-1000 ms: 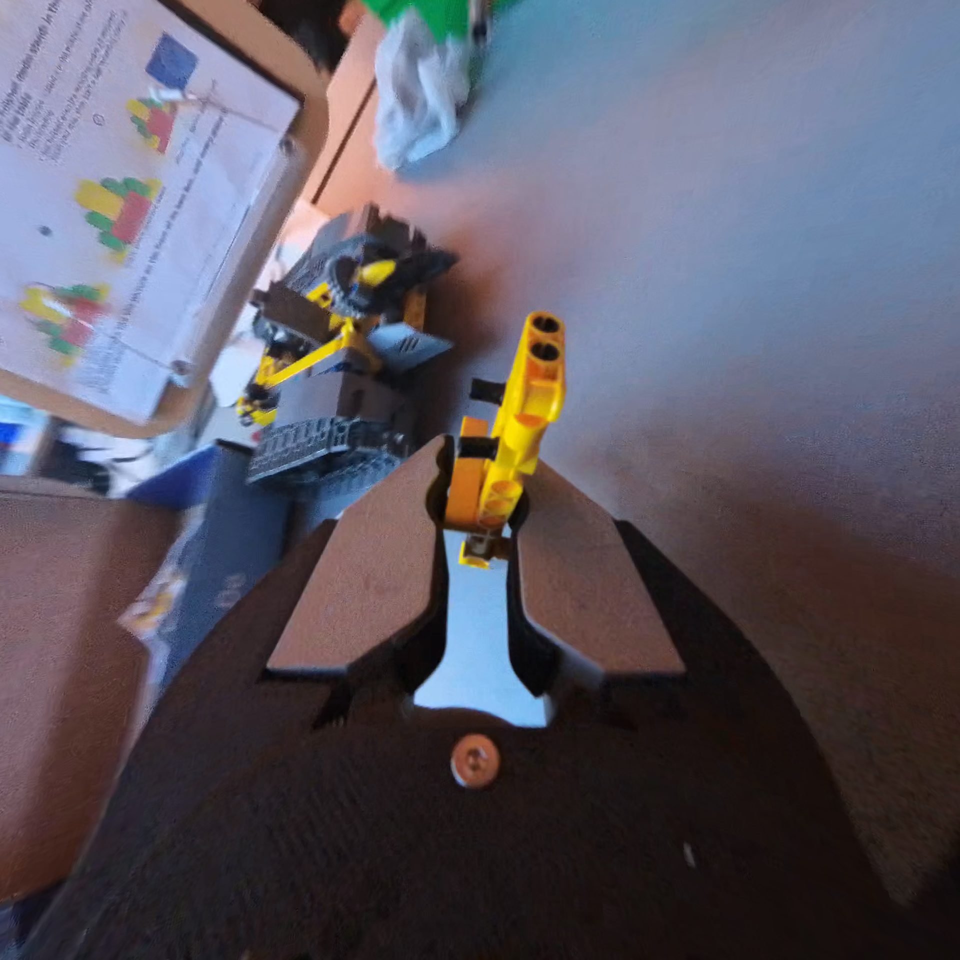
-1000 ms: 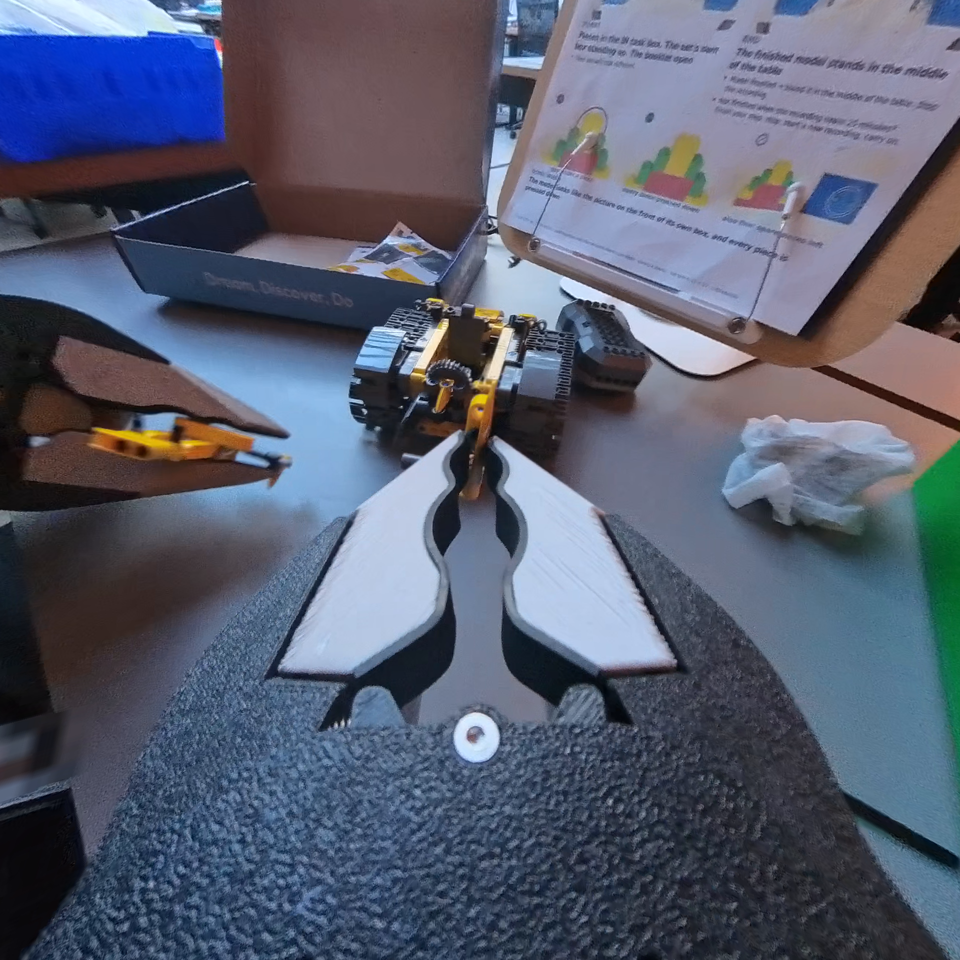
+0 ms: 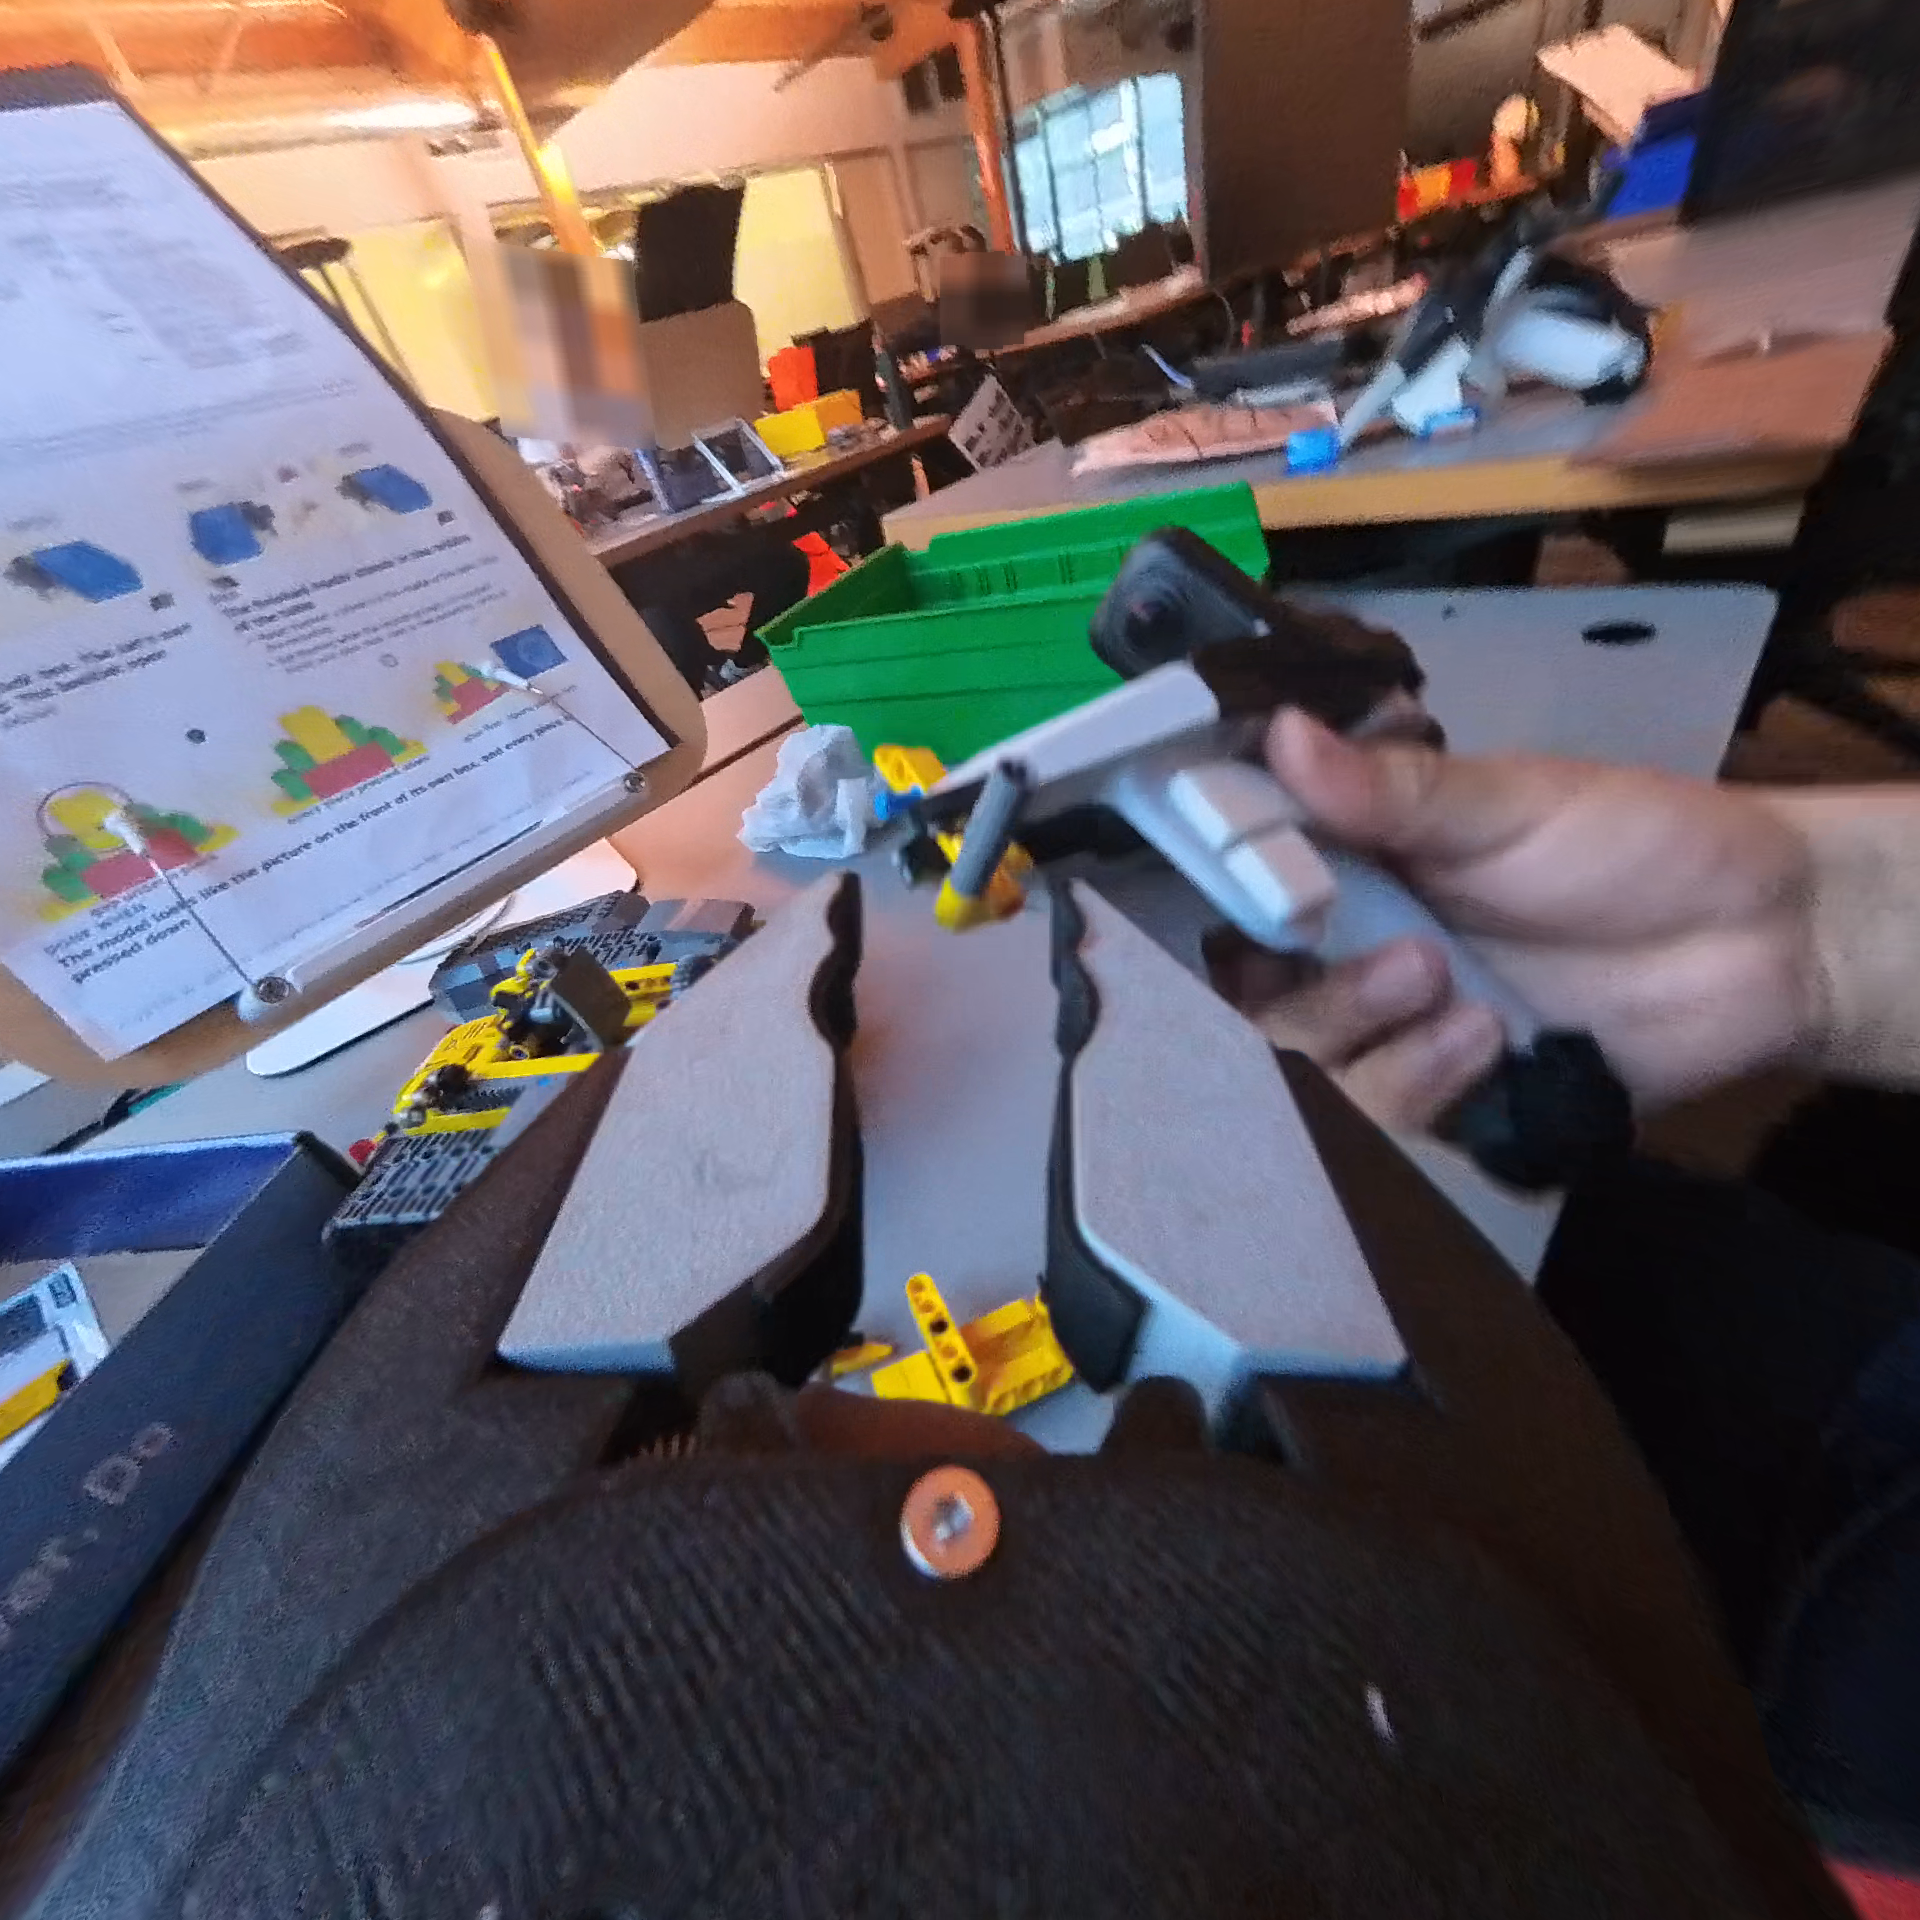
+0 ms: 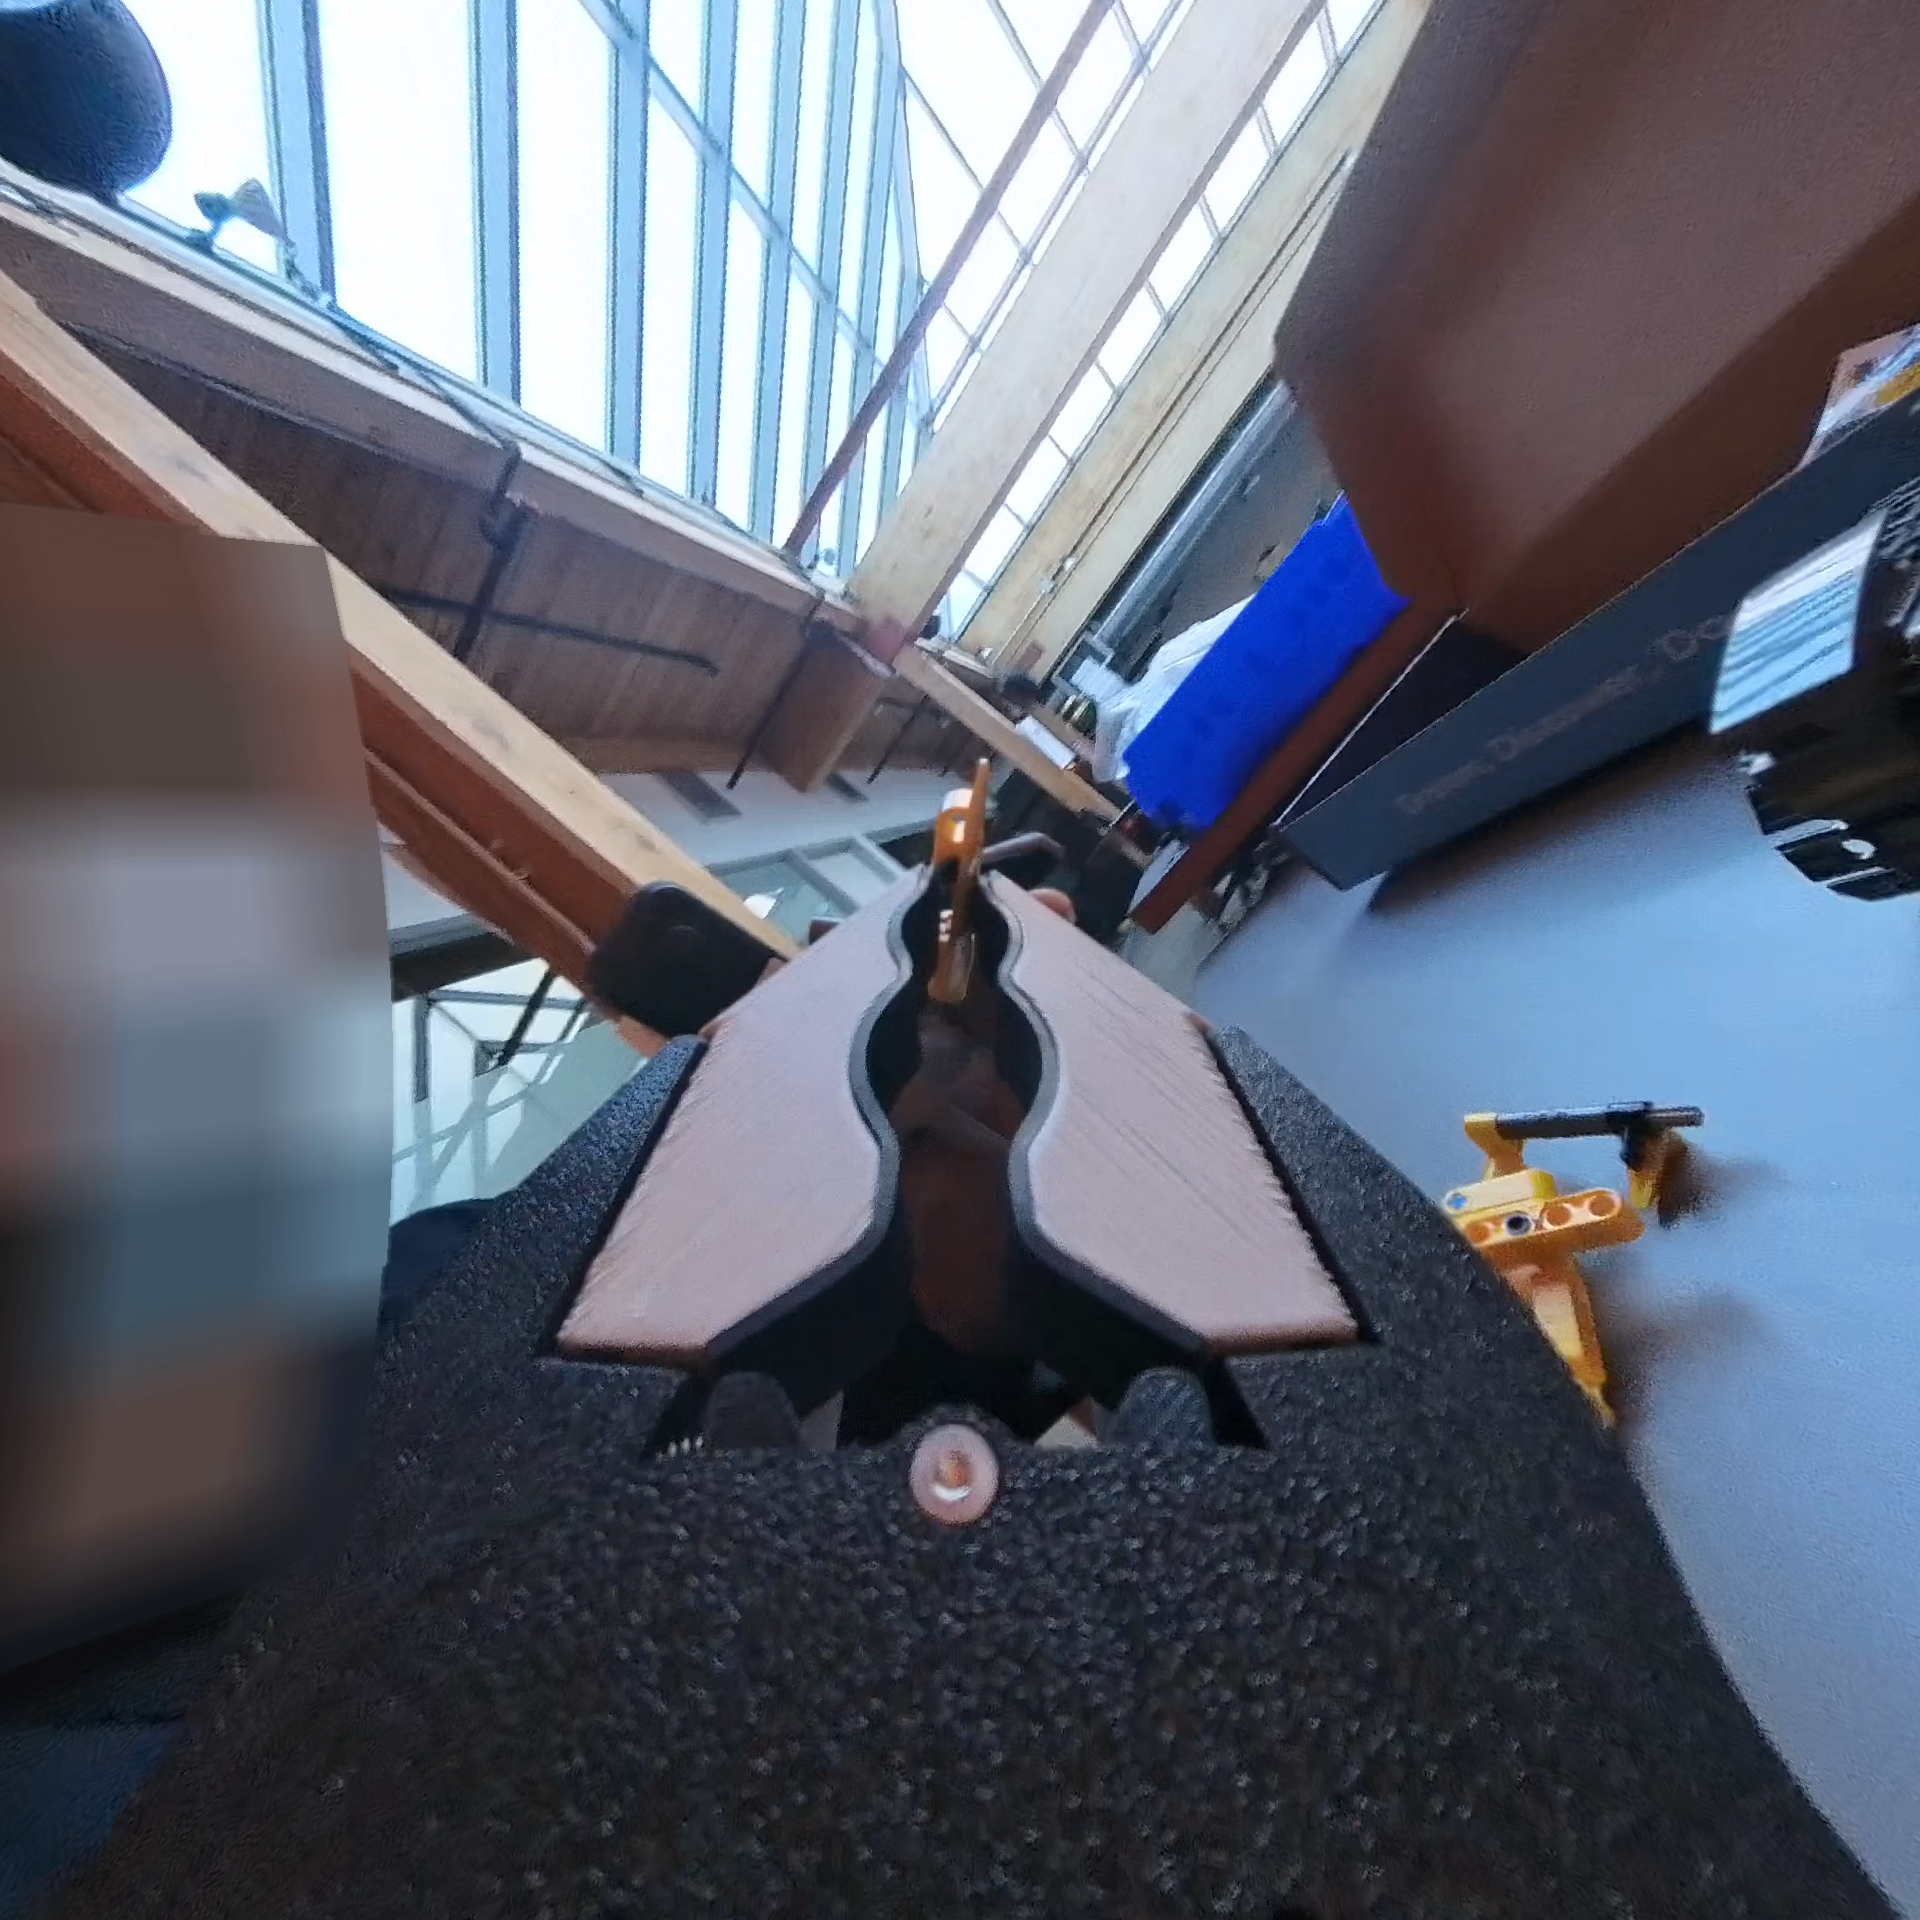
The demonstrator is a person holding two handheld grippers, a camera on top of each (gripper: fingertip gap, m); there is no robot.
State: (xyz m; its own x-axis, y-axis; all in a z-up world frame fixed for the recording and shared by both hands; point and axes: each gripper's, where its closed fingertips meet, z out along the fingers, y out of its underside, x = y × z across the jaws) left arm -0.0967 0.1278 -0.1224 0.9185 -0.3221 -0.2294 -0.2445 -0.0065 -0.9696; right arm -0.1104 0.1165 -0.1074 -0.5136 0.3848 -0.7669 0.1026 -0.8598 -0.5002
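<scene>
The left wrist view is looking low across the tabletop (image 3: 956, 1049). The right wrist view is tilting up at the roof windows (image 4: 582, 260). Both are showing the yellow brick piece (image 3: 977, 1351) (image 4: 1548, 1216).

A shared workshop or maker lab: long wooden benches (image 3: 1455, 488) cluttered with tools across the upper right, a green plastic parts bin (image 3: 935, 644) at centre, timber roof beams (image 4: 468, 707) and tall factory-style glazing (image 4: 623, 260) at upper left.
</scene>
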